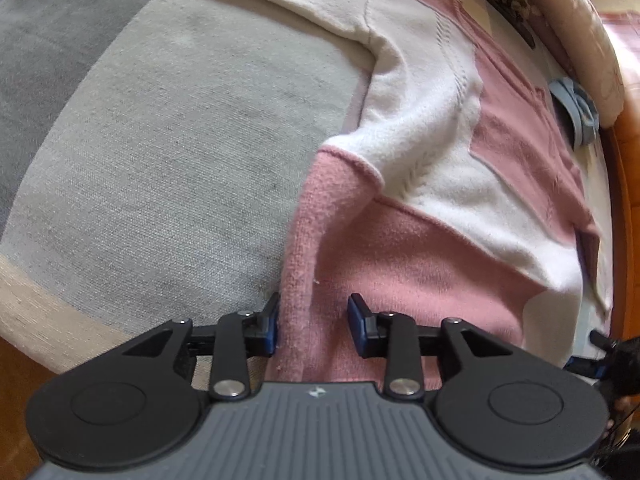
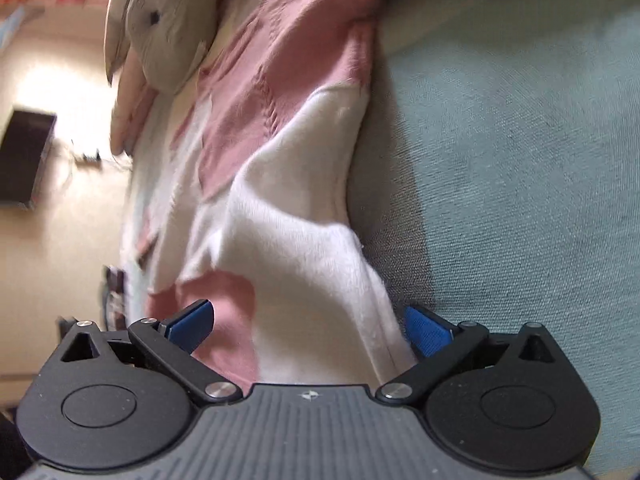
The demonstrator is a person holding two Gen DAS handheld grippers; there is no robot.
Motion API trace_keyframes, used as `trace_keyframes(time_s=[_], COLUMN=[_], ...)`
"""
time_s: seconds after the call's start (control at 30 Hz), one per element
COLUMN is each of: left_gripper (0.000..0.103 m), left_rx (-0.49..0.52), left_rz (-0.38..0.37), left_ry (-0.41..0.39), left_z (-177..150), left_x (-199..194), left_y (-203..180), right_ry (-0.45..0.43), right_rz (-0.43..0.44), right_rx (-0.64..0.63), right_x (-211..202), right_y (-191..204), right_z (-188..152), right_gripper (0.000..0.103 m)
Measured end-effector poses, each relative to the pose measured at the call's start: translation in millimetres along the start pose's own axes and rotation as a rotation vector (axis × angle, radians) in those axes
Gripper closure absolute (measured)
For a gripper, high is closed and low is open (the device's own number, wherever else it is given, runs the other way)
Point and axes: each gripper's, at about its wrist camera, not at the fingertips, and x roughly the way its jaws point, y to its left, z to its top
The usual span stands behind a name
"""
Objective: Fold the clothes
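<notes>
A pink and white knitted sweater (image 1: 432, 184) lies spread on a grey bed cover (image 1: 180, 140). My left gripper (image 1: 316, 326) is open at the sweater's near pink edge. A raised fold of pink knit runs between its blue pads (image 1: 358, 320), touching the left one only. In the right wrist view the same sweater (image 2: 288, 208) lies along the cover's left side. My right gripper (image 2: 308, 326) stands wide open over the near white part, with its pads (image 2: 424, 330) on either side of the cloth. Neither gripper pinches the fabric.
A grey plush toy (image 2: 168, 28) and pale pillows lie at the far end of the sweater. A blue object (image 1: 576, 112) sits by the wooden bed edge (image 1: 624, 208). Bare cover (image 2: 520, 160) stretches beside the sweater. Dark furniture (image 2: 24, 160) stands on the floor.
</notes>
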Motion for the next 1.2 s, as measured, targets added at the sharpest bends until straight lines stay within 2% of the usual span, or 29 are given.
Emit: trace_keyframes(time_s=[0.1,0.17,0.2,0.3,0.33,0.37,0.4,0.43,0.47,0.5,0.57,0.67,0.8,0.9,1.0,1.1,1.13,1.2], left_gripper=[0.069,0.070,0.071,0.076,0.088,0.095,0.097,0.098,0.098,0.098,0.099,0.099,0.099,0.099,0.098,0.096,0.096,0.096], left_rx=[-0.010,-0.029,-0.027,0.050,0.085,0.111,0.116,0.121,0.126,0.131,0.142,0.176,0.163,0.164,0.147,0.118,0.110,0.100], left_rz=[-0.012,-0.022,-0.025,0.014,0.052,0.082,0.090,0.099,0.107,0.116,0.129,0.103,0.060,0.050,0.089,0.135,0.142,0.109], left_ry=[-0.004,-0.008,-0.011,-0.002,0.005,0.012,0.014,0.016,0.019,0.021,0.026,0.029,0.045,0.070,0.117,0.167,0.173,0.123], left_z=[-6,-5,-2,5,5,5,4,4,3,3,2,3,5,3,-1,-5,-5,0], left_x=[-1,-1,0,3,3,3,1,0,-2,-3,-7,-24,-52,-60,-48,-33,-31,-43], left_y=[6,9,9,-3,-8,-12,-14,-15,-17,-18,-22,-30,-28,-26,-15,-3,0,0], right_ry=[0.022,0.007,0.000,-0.023,-0.020,-0.010,0.000,0.010,0.022,0.033,0.030,0.015,0.035,0.085,0.136,0.174,0.184,0.156], right_rz=[0.072,0.076,0.077,0.083,0.076,0.062,0.039,0.008,-0.023,-0.053,-0.074,-0.048,-0.063,-0.116,-0.169,-0.294,-0.343,-0.356], right_rx=[0.070,0.069,0.068,0.066,0.064,0.062,0.050,0.039,0.035,0.030,0.019,-0.003,-0.045,-0.047,-0.049,-0.047,-0.048,-0.057], right_x=[-6,-7,-8,-10,-9,-7,-6,-5,-4,-3,-7,-17,-32,-35,-37,-29,-27,-31], right_y=[-16,-19,-20,-25,-24,-22,-18,-16,-14,-12,-6,10,31,31,32,23,22,26], right_z=[-12,-12,-12,-12,-11,-9,-7,-8,-9,-11,-16,-25,-35,-44,-52,-53,-53,-47], right_gripper=[0.002,0.007,0.014,0.022,0.025,0.026,0.035,0.052,0.064,0.088,0.087,0.087,0.088,0.088,0.088,0.083,0.081,0.075])
